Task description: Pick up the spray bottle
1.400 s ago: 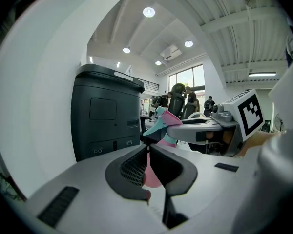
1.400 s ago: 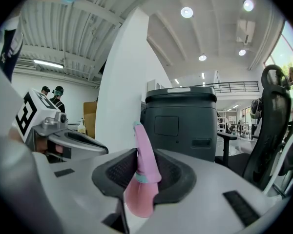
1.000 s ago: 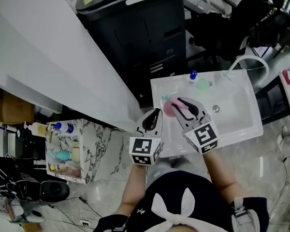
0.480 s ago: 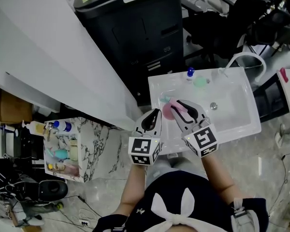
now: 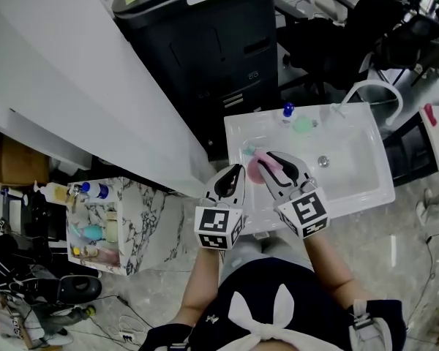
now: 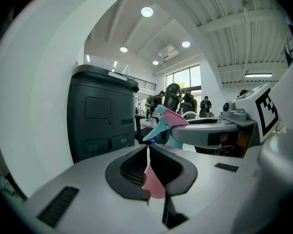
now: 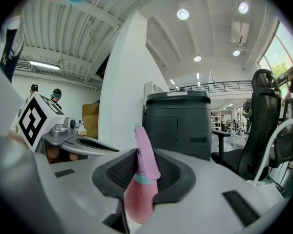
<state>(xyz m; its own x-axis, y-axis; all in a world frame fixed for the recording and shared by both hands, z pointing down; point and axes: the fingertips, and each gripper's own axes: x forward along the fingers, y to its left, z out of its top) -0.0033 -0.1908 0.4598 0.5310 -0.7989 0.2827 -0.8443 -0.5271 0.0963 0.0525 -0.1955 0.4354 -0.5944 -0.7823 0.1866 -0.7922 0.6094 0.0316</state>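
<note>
A pink spray bottle (image 5: 257, 167) with a pink head and a teal trigger hangs over the left part of the white sink (image 5: 355, 190). My right gripper (image 5: 272, 161) is shut on it. In the right gripper view the bottle's neck (image 7: 140, 178) stands upright between the dark pads, with the nozzle pointing away. My left gripper (image 5: 236, 174) hovers just left of the bottle with its jaws together and nothing in them. In the left gripper view the bottle's head (image 6: 167, 123) shows ahead of the shut left gripper (image 6: 149, 152), and the right gripper's arm (image 6: 210, 132) reaches in from the right.
A tall black bin (image 5: 205, 57) stands behind the sink. A blue-capped bottle (image 5: 287, 111) and a green item (image 5: 304, 125) sit at the sink's back rim, near the drain (image 5: 323, 161). A marbled caddy (image 5: 143, 229) with several bottles stands at the left. Chairs are at the right.
</note>
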